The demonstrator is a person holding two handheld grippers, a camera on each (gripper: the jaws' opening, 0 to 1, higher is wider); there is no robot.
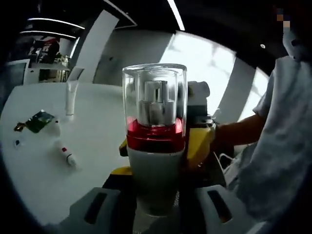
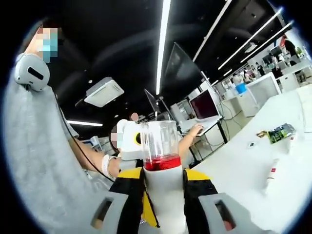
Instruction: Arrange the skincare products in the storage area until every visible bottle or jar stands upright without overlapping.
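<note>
Left gripper view shows a pump bottle close to the lens, standing upright between the two grey jaws of the left gripper. The bottle has a white body, a red band around its neck and a clear cap over a silver pump head. The jaws sit on either side of its base, but I cannot tell whether they press on it. Just behind the bottle is the yellow and black body of the right gripper, with a person's hand on it and a grey sleeve beyond. To the left lies a white table. On it rest a small white tube lying flat, a green packet and a tall clear tube standing upright, all well apart from the bottle.

Right gripper view shows the same bottle from the other side, upright between the grey jaws of the right gripper. Those jaws flank the white body closely; whether they clamp it I cannot tell. The left gripper's yellow and black body stands just behind the bottle. On the white table to the right lie the small white tube and the green packet, well apart from the bottle.
</note>
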